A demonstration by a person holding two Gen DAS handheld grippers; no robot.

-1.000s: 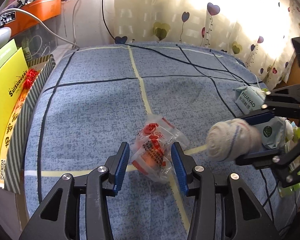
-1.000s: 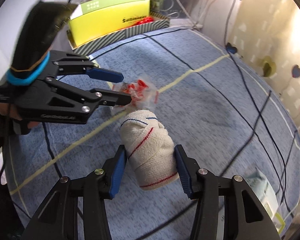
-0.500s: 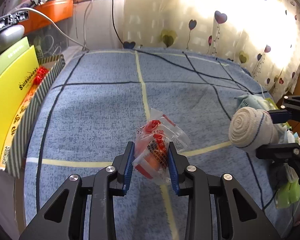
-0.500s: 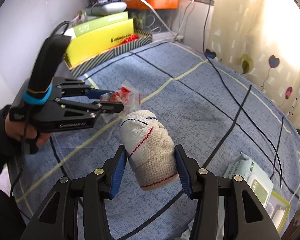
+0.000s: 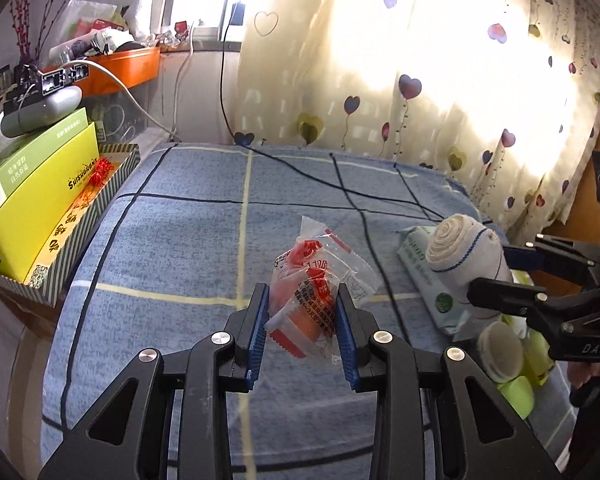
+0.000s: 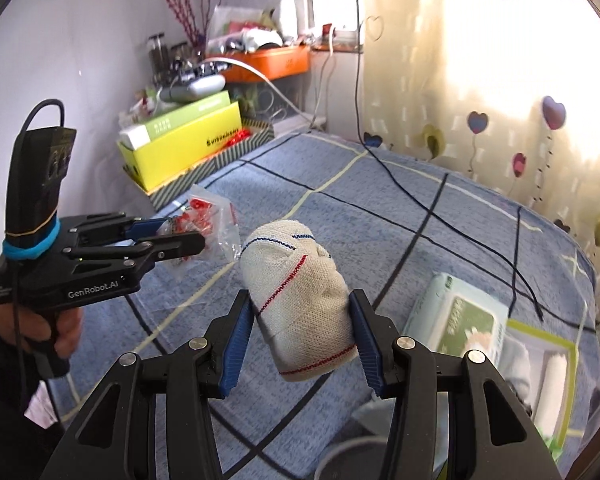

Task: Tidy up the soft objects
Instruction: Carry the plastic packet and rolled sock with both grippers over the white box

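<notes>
- The left gripper point(image 5: 302, 316) squeezes a clear packet point(image 5: 318, 276) with red print, up in the air over the blue bed point(image 5: 172, 248).
- The right gripper point(image 6: 300, 330) squeezes a rolled bandage point(image 6: 300, 296), also up off the bed.
- A green wipes pack point(image 6: 456, 316) lies on the bed near the bandage.
- A yellow box point(image 5: 36, 200) sits beside the bed.

Left gripper point(image 6: 188, 236): black frame, blue ribbed pads, silver screws, white "GenRobot.AI" lettering. Black upright module above lettering, bound with blue band; black cable. Bare-skinned hand point(image 6: 48, 330) below lettering, dark sleeve. Right gripper point(image 6: 300, 340): same build.
</notes>
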